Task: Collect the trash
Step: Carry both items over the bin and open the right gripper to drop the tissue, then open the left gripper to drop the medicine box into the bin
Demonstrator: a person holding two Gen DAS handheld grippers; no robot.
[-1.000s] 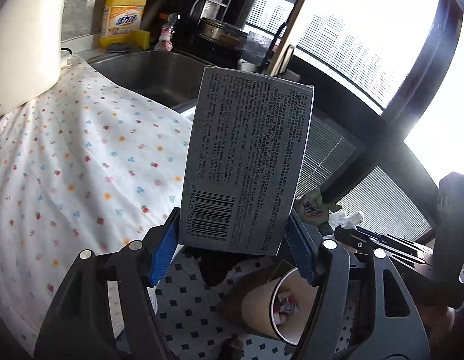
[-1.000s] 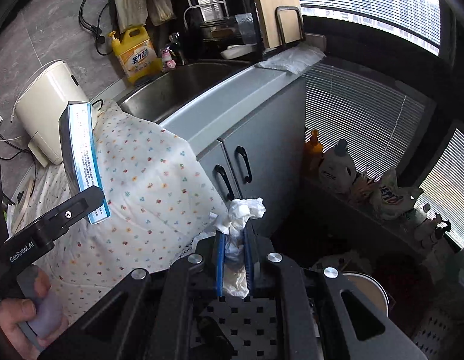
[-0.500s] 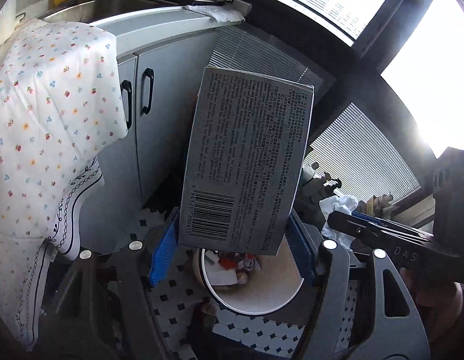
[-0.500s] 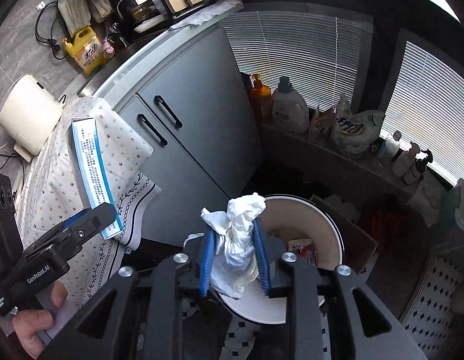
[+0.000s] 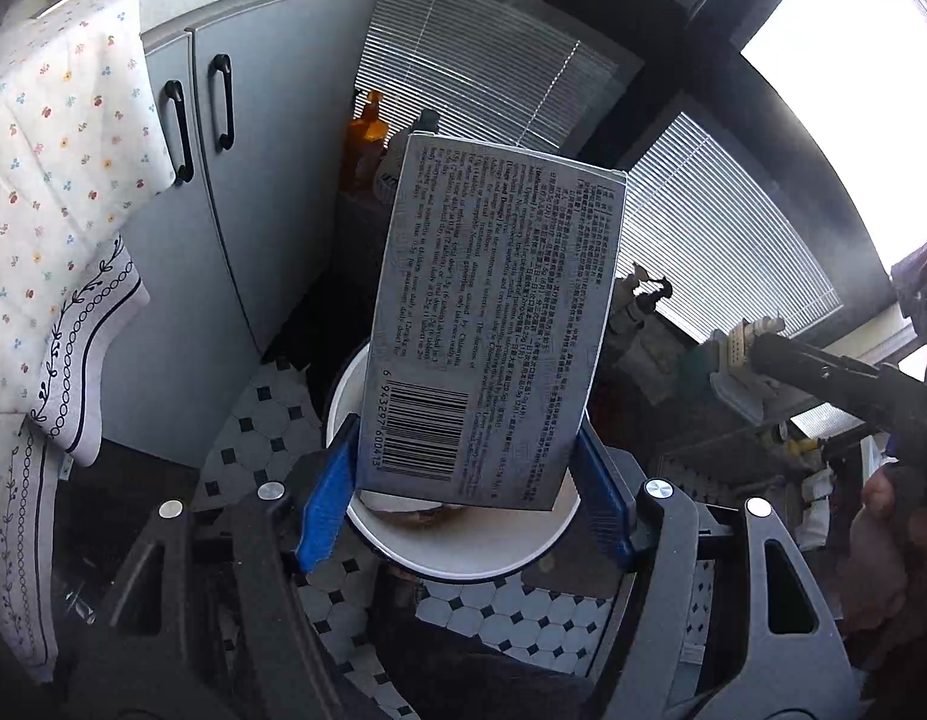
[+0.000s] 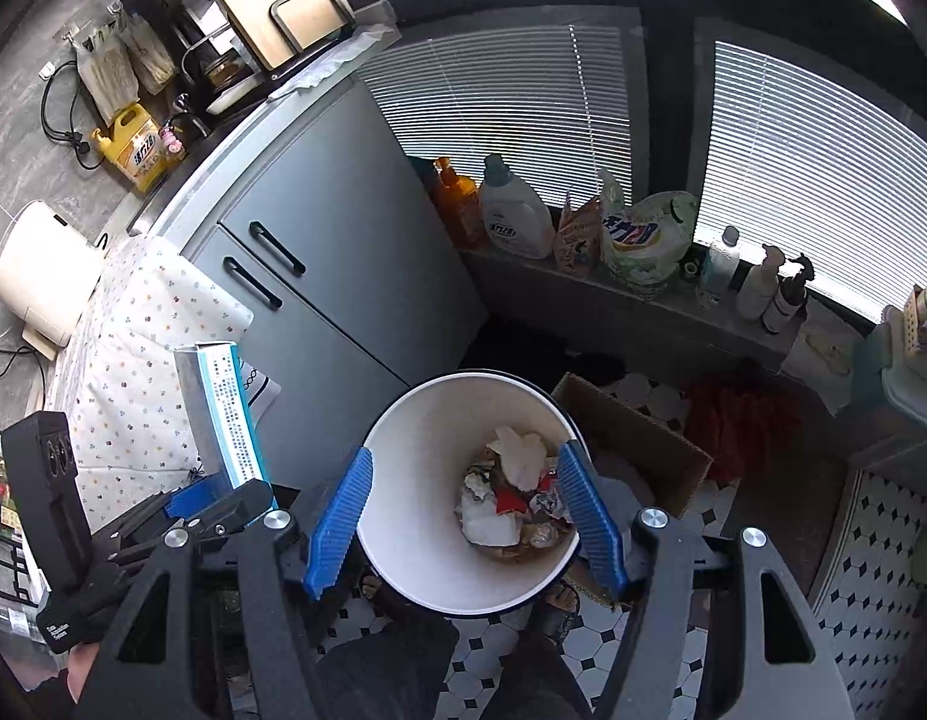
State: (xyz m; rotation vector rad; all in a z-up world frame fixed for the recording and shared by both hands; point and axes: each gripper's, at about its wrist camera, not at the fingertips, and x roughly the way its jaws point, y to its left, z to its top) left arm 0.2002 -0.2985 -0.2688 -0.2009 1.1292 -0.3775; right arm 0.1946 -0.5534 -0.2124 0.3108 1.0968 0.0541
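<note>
Trash point(image 6: 511, 498) lay heaped in the white bin point(image 6: 403, 480), which stood on the tiled floor point(image 6: 871, 546) directly below and between the blue pads of the right claw point(image 6: 468, 510). Those jaws had just been opening and stood wide with nothing between them; a crumpled white tissue point(image 6: 520, 450) lay on top of the heap. Only the right wrist view showed this heap. The left wrist view showed the left claw point(image 5: 463, 483) clamped on a grey printed box point(image 5: 493, 324), barcode end between the pads, tilted above the same bin and hiding most of its contents. From the right claw, that box point(image 6: 223, 414) appeared edge-on, off to the left.
</note>
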